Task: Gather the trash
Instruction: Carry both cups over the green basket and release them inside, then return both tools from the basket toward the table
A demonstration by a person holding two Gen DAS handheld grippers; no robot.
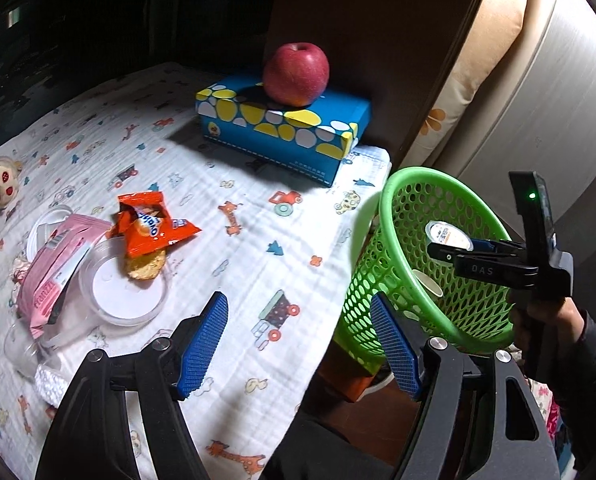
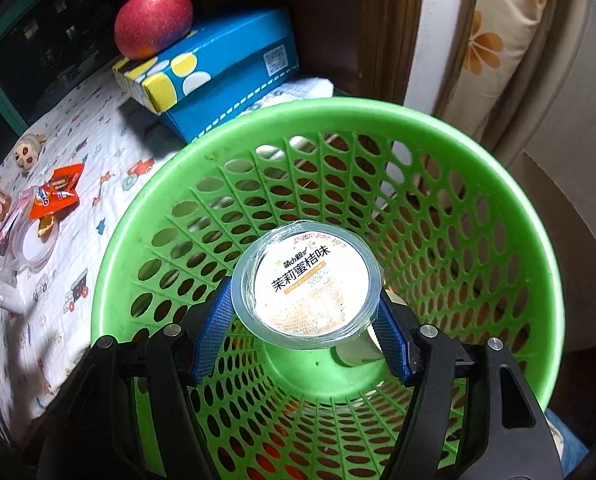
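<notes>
My right gripper [image 2: 303,294] is shut on a clear jelly cup [image 2: 309,280] with a white printed lid, holding it over the mouth of the green mesh basket [image 2: 337,108]. A white paper cup [image 2: 357,354] lies on the basket's bottom. In the left wrist view the right gripper [image 1: 453,242] and jelly cup [image 1: 447,234] hang inside the basket's rim [image 1: 417,178]. My left gripper [image 1: 298,300] is open and empty above the table's right edge. To its left lie an orange snack wrapper [image 1: 150,224], a cracker [image 1: 146,266], a pink wrapper [image 1: 54,268] and a clear plastic lid [image 1: 126,292].
A blue tissue box [image 1: 282,124] with a red apple [image 1: 296,74] on top stands at the back of the cloth-covered table [image 1: 238,184]. A small doll head [image 1: 2,184] lies at the far left. The basket stands off the table's right edge, beside a cushion [image 1: 469,80].
</notes>
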